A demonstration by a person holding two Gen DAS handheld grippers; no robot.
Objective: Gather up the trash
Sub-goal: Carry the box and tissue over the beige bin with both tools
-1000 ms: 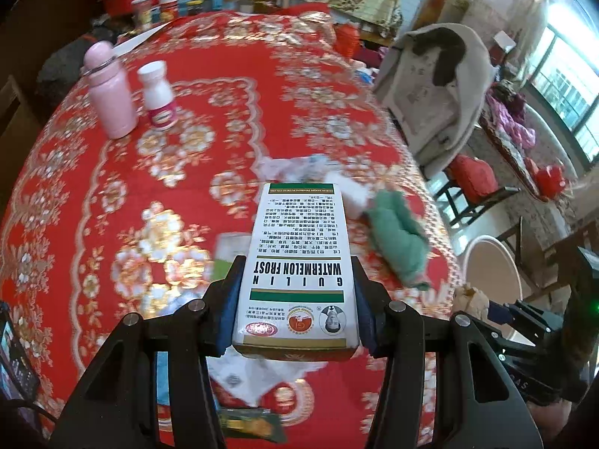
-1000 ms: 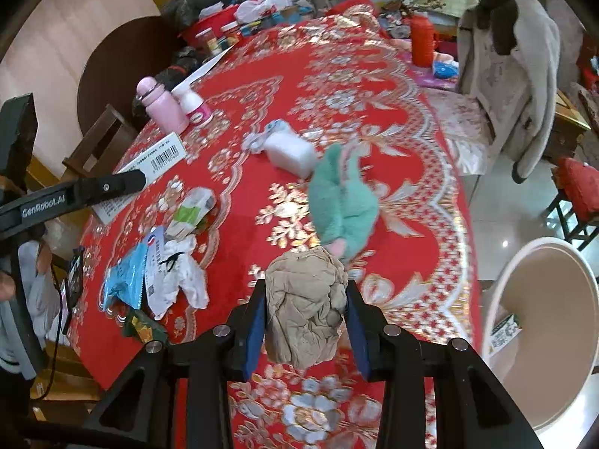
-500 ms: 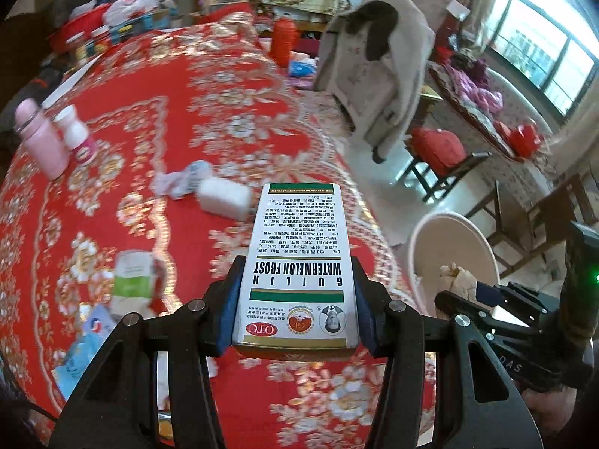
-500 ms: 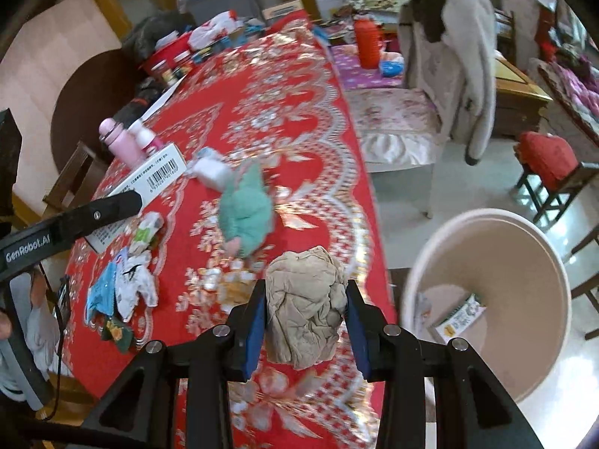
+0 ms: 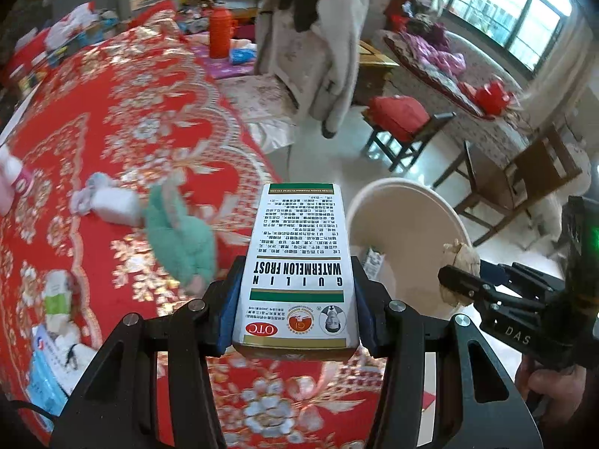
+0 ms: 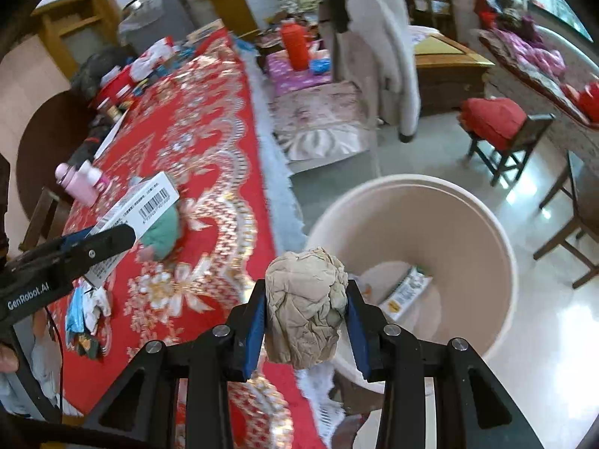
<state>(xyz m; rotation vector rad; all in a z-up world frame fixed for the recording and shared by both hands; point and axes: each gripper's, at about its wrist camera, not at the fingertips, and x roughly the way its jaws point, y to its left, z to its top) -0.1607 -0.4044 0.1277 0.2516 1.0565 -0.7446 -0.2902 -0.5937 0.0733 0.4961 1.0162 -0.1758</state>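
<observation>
We hold two pieces of trash at the edge of the red, gold-patterned tablecloth (image 5: 123,119). Our left gripper (image 5: 295,310) is clamped on a white, green-striped medicine carton printed "Guilin Watermelon Frost" (image 5: 299,262), its far end pointing toward the round beige plastic waste bin (image 6: 483,232) on the tiled floor beside the table. Our right gripper (image 6: 305,321) pinches a crumpled beige paper wad (image 6: 305,307), poised at the bin's near rim. Inside the bin lies a small white-and-green printed box (image 6: 406,290) on the bottom, with what looks like a scrap of paper beside it. On the cloth, a mint-green fuzzy cloth item (image 5: 179,239), a white rectangular block (image 5: 116,205) and a cluster of blue-and-white wrappers (image 6: 84,307) remain.
</observation>
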